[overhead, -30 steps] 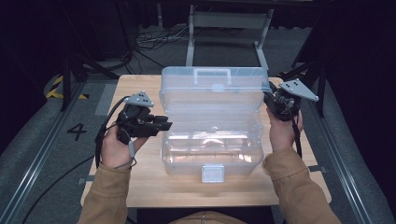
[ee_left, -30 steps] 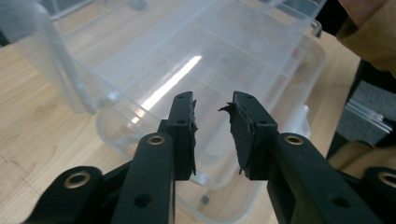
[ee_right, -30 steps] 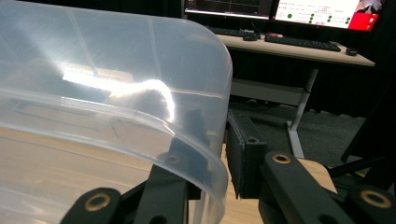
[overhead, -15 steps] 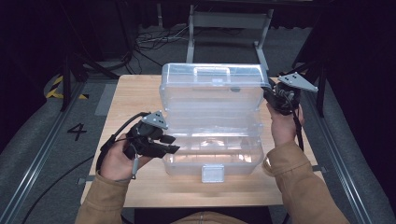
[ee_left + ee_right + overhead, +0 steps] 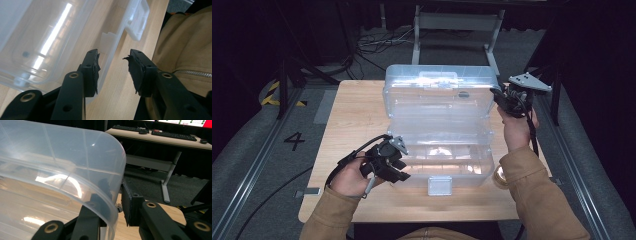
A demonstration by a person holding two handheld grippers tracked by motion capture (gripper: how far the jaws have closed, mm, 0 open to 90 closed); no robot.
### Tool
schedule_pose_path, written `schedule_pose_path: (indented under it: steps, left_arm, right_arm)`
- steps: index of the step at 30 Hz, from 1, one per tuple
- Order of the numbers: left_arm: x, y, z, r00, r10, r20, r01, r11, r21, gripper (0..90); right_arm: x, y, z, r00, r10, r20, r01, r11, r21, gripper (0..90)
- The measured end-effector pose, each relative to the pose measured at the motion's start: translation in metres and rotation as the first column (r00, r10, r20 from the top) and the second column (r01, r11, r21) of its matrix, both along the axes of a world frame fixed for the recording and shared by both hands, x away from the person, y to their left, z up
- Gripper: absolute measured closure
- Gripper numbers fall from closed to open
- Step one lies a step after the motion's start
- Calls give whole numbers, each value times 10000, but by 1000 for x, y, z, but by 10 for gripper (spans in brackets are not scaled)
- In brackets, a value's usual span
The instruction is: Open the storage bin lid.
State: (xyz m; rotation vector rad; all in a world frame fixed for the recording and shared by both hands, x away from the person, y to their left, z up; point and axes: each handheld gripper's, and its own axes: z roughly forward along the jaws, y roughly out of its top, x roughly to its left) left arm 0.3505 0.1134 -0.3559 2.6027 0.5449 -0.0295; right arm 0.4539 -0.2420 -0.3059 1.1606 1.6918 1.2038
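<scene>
**Operator A:** Since the earlier frame, the left gripper has come down from beside the lid to the near left corner of the clear plastic box. Its fingers have just been opening. They now stand partly apart, and the box's front rim passes between them without visible pad contact.

**Operator B:** Confirmed. In the left gripper view, one finger sits on the inside of the wall and the other on the outside, over bare worktop. The white latch lies at 1 o'clock from those fingers in that view.

**Operator A:** Right gripper status?

**Operator B:** Its fingers are clamped on the right edge of the lid, one inside the curved wall and one outside. The lid stands raised and tilted back, at 12 o'clock from the box's base.

**Operator A:** Box position?

**Operator B:** At the centre of the worktop, open, with the latch facing 6 o'clock toward the person. The left hand is at 8 o'clock from the box, the right hand at 3 o'clock.
</scene>
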Motion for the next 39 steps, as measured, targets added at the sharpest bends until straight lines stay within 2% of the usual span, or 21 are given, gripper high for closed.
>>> schedule_pose_path:
  steps: [3,8,10,12,14,15,21,27,31,32,33,36,39]
  left_arm:
    - [2,-2,-7,9999,-3,-131,7,9994,342,578]
    - [6,-5,-16,9995,-8,-307,28,9980,634,582]
    - [6,-5,-17,9999,11,-158,-1,9980,629,609]
    - [9,-4,-18,9985,170,-528,-132,9974,710,644]
    - [10,-4,-20,9977,244,-634,-192,9964,820,666]
    - [12,-6,-26,9960,246,-863,-152,9940,1082,676]
    - [13,-11,-36,9954,187,-944,-34,9873,1591,727]
    - [15,-8,-40,9938,231,-1091,-67,9890,1478,746]
    - [18,-12,-49,9857,769,-1499,-473,9803,1917,722]
    - [18,-14,-52,9860,786,-1469,-463,9762,2120,719]
    - [16,-14,-52,9888,708,-1316,-431,9784,2024,721]
    - [17,-14,-52,9885,747,-1317,-463,9774,2063,724]
    - [16,-13,-52,9899,662,-1255,-398,9786,2020,726]
  right_arm:
    - [2,0,1,10000,24,-76,-24,10000,-41,767]
    - [4,-1,0,9999,83,-103,-83,10000,44,767]
    - [6,-2,0,9999,118,-111,-117,9999,42,767]
    - [7,-2,1,9998,115,-151,-115,9999,30,767]
    - [8,-1,2,9997,103,-232,-103,9999,-12,767]
    - [9,-1,2,9996,89,-259,-90,9999,-47,767]
    - [12,-1,3,9994,83,-324,-84,10000,-12,768]
    - [16,-2,3,9990,127,-417,-126,9999,25,768]
    - [17,-1,4,9987,113,-495,-112,9999,23,769]
    - [18,-1,4,9987,91,-510,-89,10000,40,770]
    - [17,0,5,9988,48,-492,-47,10000,13,773]
    - [16,4,4,9995,-205,-235,197,9993,-323,782]
    - [18,4,4,9994,-280,-212,275,9994,-207,786]
